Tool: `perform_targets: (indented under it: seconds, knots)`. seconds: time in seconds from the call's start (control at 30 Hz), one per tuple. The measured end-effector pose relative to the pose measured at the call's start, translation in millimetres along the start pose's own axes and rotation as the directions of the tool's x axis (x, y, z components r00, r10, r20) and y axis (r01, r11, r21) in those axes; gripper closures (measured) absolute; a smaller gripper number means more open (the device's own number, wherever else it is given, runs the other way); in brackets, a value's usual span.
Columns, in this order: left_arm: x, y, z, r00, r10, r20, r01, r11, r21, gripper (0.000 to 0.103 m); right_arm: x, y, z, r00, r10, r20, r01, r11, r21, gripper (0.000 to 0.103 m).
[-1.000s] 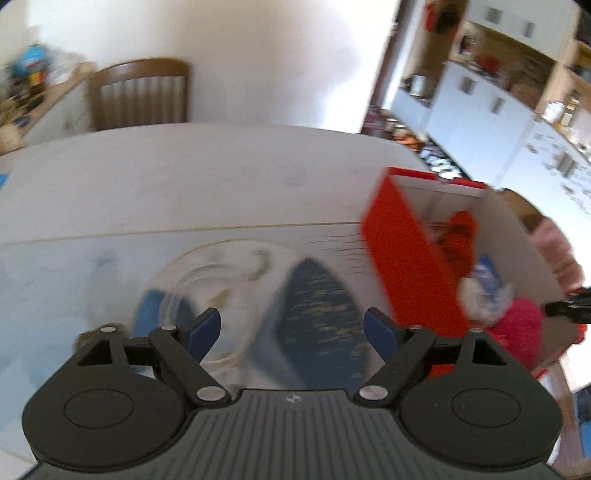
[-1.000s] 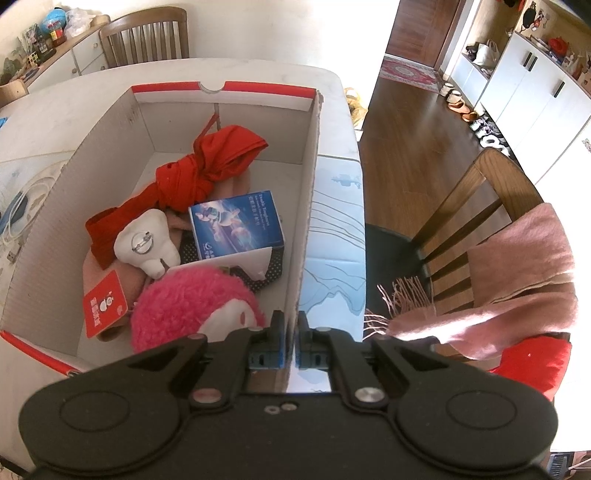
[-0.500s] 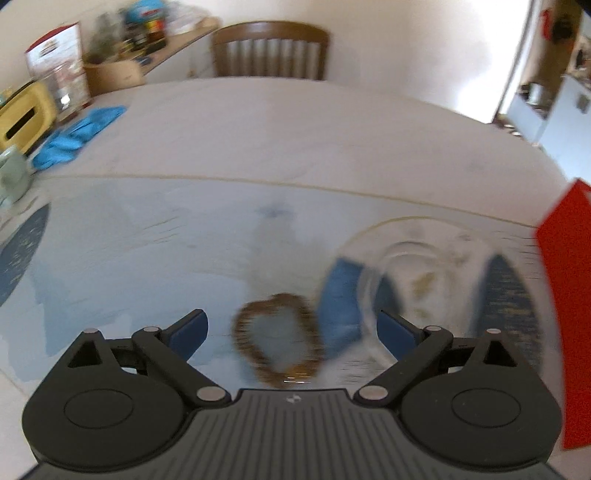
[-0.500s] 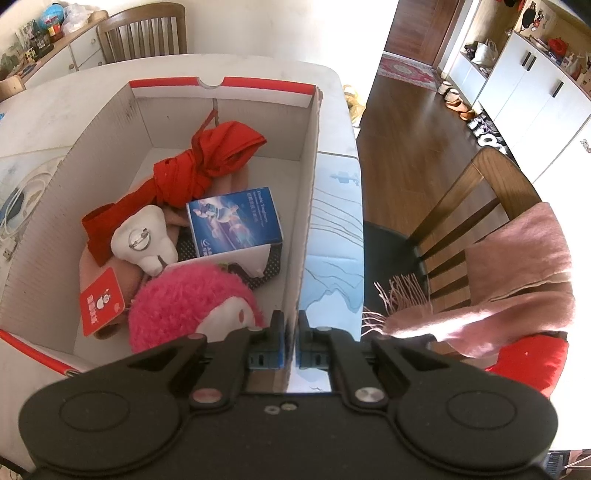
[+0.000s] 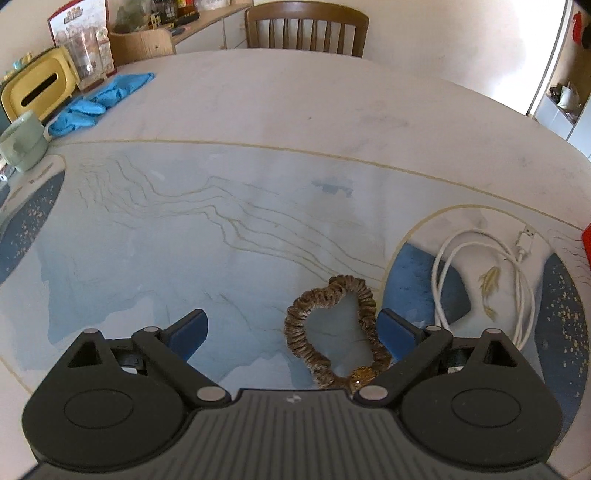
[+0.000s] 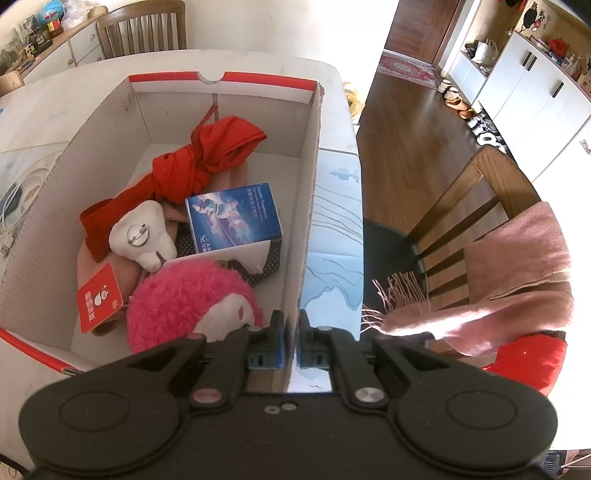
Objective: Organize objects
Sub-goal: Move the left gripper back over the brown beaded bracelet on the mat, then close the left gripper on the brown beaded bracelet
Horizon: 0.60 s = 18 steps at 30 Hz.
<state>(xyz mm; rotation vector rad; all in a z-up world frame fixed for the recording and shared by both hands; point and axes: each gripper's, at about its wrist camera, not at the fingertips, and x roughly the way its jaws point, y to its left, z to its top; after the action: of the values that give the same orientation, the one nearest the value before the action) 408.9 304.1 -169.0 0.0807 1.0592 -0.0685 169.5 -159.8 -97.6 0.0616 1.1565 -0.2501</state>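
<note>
While right claw (image 6: 291,341) pinches box wall (image 6: 308,206), left claw (image 5: 291,328) gapes.

Ahead of the left gripper, a wooden chair (image 5: 306,27) against a pale wall (image 5: 443,37); right of the right gripper, wood floor (image 6: 413,122), white cabinets (image 6: 535,77).

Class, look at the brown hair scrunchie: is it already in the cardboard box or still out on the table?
Out. The scrunchie lies flat on the table, between the open left gripper's fingers; the cardboard box holds other items.
</note>
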Motion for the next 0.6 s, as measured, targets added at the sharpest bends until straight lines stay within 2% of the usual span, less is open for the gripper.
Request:
perform_targets:
  seconds: [0.13, 0.33, 0.4, 0.53, 0.6]
  knots:
    - [2.8, 0.5, -0.5, 1.000, -0.010, -0.006, 0.010, 1.000, -0.007, 0.006, 0.6, 0.3, -0.5, 1.000, -0.001, -0.003, 0.001, 1.000, -0.001, 0.097]
    - [4.5, -10.6, -1.6, 1.000, -0.018, -0.004, 0.018, 0.999, 0.035, 0.023, 0.6, 0.2, -0.3, 1.000, -0.001, -0.003, 0.001, 1.000, -0.001, 0.097]
    - [3.0, -14.1, -1.2, 1.000, -0.030, 0.004, 0.029, 0.999, 0.045, 0.034, 0.7, 0.1, -0.3, 1.000, -0.001, -0.003, 0.001, 1.000, -0.001, 0.097]
    - [-1.1, -23.2, -1.3, 0.999, -0.048, 0.011, 0.047, 0.996, 0.080, 0.068, 1.0, 0.2, -0.2, 1.000, 0.000, -0.001, 0.000, 1.000, 0.000, 0.098]
    - [-2.7, -26.7, -1.5, 0.998, -0.055, 0.010, 0.054, 0.995, 0.087, 0.074, 1.2, -0.1, -0.4, 1.000, 0.001, -0.001, -0.001, 1.000, 0.001, 0.098]
